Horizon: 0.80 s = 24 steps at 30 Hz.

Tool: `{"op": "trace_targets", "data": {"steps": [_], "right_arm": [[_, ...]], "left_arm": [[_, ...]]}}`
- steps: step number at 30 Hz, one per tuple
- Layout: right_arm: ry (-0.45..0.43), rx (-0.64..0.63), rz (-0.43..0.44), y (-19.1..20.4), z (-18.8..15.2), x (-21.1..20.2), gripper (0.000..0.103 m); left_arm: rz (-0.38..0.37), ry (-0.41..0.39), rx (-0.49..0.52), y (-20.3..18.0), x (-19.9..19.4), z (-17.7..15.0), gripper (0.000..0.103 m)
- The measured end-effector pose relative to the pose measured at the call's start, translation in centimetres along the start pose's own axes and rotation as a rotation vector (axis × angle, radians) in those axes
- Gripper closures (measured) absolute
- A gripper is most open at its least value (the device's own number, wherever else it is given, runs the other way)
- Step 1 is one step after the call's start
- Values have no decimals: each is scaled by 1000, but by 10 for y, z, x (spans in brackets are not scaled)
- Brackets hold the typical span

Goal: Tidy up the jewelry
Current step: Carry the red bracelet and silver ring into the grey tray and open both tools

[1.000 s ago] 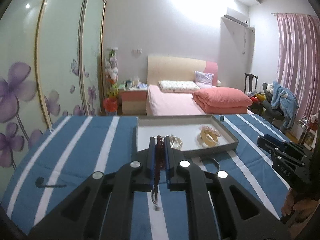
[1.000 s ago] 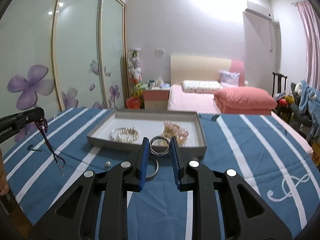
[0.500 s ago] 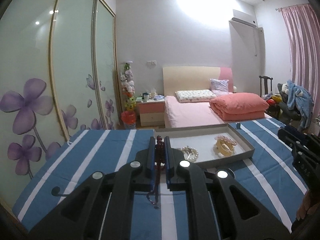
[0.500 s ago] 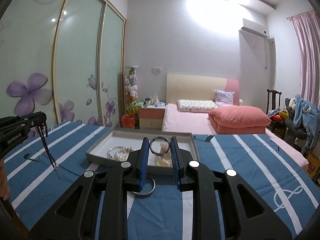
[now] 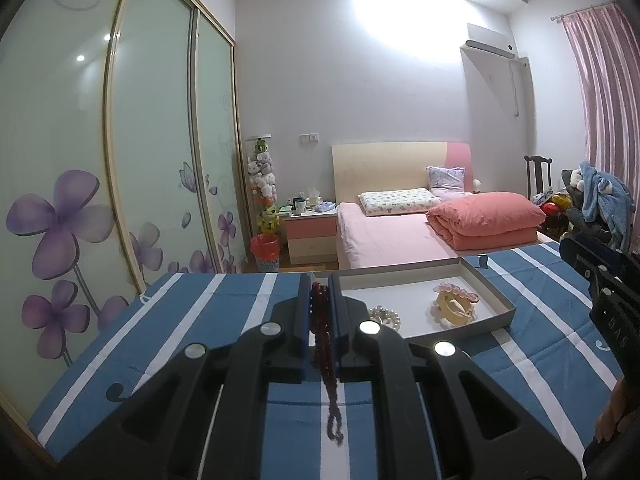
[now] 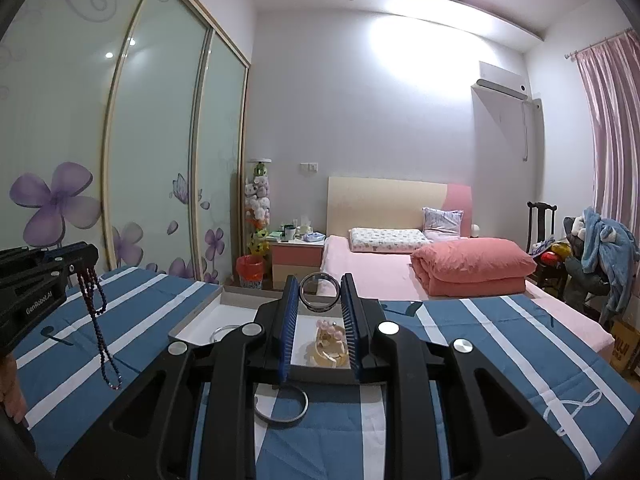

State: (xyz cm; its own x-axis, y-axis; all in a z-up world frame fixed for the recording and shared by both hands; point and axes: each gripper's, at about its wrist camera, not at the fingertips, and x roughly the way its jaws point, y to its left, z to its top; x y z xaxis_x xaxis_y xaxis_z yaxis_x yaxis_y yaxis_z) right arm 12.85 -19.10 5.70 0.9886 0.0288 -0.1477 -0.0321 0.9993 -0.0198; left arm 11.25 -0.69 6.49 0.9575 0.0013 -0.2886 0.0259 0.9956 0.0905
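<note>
Two grippers loaded: left gripper [image 5: 320, 312] clamps dangling bead strand [image 5: 322, 332]; right gripper [image 6: 320, 300] pinches silver bangle [image 6: 320, 292]. Strand tail could snag tray [image 5: 496, 300] rim.

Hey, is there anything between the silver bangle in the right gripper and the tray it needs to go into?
Nothing visible blocks it. The right gripper holds the silver bangle in the air at the tray, whose top is open. The pink bracelet and pearl bracelet lie inside, with bare floor around them.

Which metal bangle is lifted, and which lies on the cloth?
The silver metal bangle between the right gripper jaws is lifted; the thin silver bangle lies on the striped cloth.
</note>
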Motion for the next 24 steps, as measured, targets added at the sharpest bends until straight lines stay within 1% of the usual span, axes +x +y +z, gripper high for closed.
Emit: {"op": "trace_targets", "data": {"steps": [9, 12, 18, 24], "right_arm": [[-43, -18, -9, 5, 8, 15, 80], [-56, -22, -12, 5, 9, 21, 80], [-90, -24, -19, -1, 9, 44, 80], [-75, 33, -15, -16, 7, 74, 80]], "left_arm": [[3, -17, 17, -8, 20, 12, 94], [1, -19, 21, -13, 33, 17, 94], [-5, -18, 19, -22, 71, 27, 94], [-26, -12, 18, -30, 107, 37, 94]]}}
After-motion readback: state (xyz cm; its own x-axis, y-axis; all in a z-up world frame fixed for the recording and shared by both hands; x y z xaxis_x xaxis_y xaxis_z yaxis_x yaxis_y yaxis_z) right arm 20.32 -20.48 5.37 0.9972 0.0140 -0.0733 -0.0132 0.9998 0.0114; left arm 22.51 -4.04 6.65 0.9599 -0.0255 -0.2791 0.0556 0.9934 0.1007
